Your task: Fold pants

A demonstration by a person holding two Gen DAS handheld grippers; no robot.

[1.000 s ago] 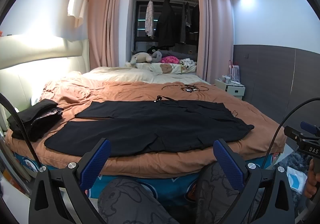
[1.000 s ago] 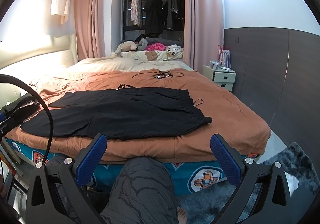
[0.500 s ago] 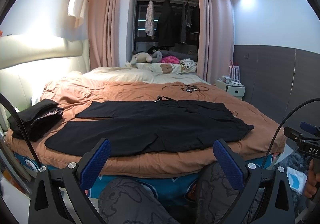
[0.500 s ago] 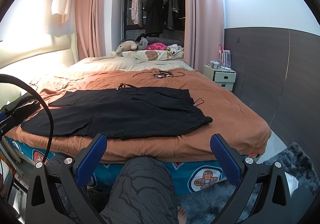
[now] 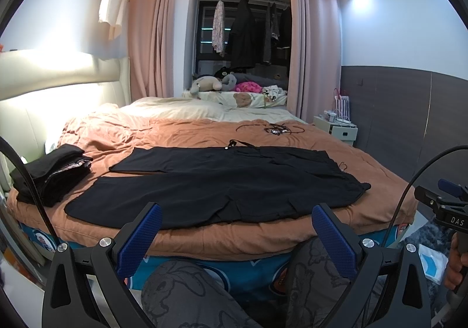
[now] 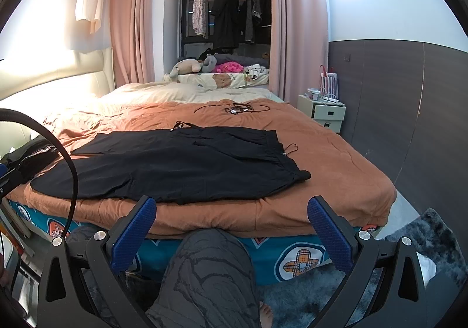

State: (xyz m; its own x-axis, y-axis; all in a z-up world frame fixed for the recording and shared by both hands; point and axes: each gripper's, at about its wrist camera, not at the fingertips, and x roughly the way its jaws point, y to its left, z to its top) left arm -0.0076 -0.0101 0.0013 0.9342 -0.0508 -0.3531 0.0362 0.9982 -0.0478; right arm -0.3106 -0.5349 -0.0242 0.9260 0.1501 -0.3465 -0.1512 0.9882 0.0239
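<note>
- Pants (image 5: 216,184) (image 6: 175,164), black, lie spread flat on the orange blanket (image 5: 234,237) (image 6: 336,170) of the bed; every place below is told from them.
- Nearest, in front of the pants and below the bed's edge, the left tool (image 5: 234,236) has its blue-padded fingers (image 5: 139,240) wide apart, holding nothing.
- The right tool (image 6: 231,228) is likewise in front of the pants, its fingers (image 6: 327,233) wide apart and clamped on nothing.
- Between the fingers of each tool show the person's knees (image 5: 187,293) (image 6: 210,275) in grey patterned cloth, up against the bed's blue patterned side (image 6: 295,260).
- The waistband end of the pants points right, with a thin cord (image 6: 291,148) lying just beside it; the two legs run leftward, the farther one apart from the nearer at the hems.
- Left of the pants, near the leg ends, sits a stack of folded dark clothes (image 5: 49,173).
- Beyond the pants, a tangle of black cables (image 5: 272,129) (image 6: 234,108) lies on the blanket.
- Farther back and to the right stands a white bedside cabinet (image 6: 324,113).
- Farthest, behind the pants, stuffed toys (image 5: 210,84) rest by the curtained alcove where clothes hang (image 5: 242,32).
</note>
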